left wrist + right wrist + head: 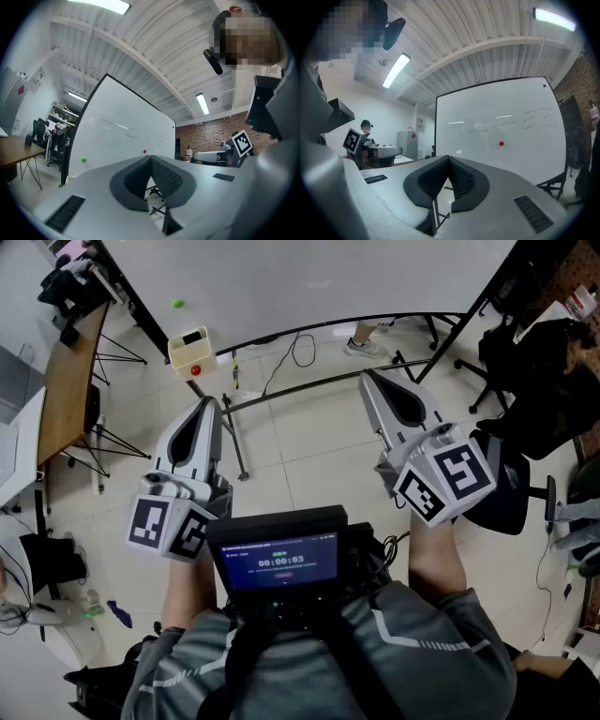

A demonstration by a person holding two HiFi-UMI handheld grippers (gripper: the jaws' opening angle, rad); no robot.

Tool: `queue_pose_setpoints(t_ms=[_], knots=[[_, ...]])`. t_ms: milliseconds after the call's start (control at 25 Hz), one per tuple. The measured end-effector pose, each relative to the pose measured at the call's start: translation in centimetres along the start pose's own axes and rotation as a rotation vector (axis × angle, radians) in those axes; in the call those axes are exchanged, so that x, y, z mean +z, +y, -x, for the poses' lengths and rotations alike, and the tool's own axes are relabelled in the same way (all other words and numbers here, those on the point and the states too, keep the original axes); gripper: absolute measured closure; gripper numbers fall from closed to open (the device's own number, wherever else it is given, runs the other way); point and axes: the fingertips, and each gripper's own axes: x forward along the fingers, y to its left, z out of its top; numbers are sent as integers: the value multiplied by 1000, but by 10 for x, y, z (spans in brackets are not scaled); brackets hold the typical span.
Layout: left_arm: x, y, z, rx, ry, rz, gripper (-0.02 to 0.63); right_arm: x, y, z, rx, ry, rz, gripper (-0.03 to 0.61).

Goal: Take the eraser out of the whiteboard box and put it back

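Observation:
In the head view the cream whiteboard box [190, 351] hangs at the lower edge of the whiteboard [309, 277], with a pale block with a dark patch [193, 337] lying in its top; I cannot tell for sure that it is the eraser. My left gripper [208, 402] is shut and empty, pointing at the board's stand a little below and right of the box. My right gripper [367, 377] is also shut and empty, further right. In the left gripper view the tips [151, 159] meet before the whiteboard [122, 133]. In the right gripper view the tips [449, 158] also meet.
A green magnet [177, 304] and a red magnet [501, 143] sit on the board. The stand's black legs [309, 385] and a cable [302, 351] cross the floor. A wooden desk [66, 381] stands left, office chairs [525, 362] right. Someone's shoe [364, 346] is beyond the stand.

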Motion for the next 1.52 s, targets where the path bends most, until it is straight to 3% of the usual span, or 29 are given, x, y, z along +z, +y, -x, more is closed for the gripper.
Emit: queue_pose_setpoints(t_ms=[240,560,720,920,1240,1520], knots=[[-10,3,1,-2,35,-11,581,-9,0,1,-5,-11,-24,555],[-7,102,7,25,34,0,581,-16,46,-93,37,-4,-9,555],[-5,125,-15,37,39,-17,581,-25,31,-130,55,-3,-24,555],[24,152,-54,56,35,-43,581,-2,14,-180,98,-16,-37,555],[25,237,-119,123,45,-31,581,-4,-19,-291,162,-7,-51,555],[16,278,-137,195,68,-32,581,-15,-26,-335,225,16,-57,555]])
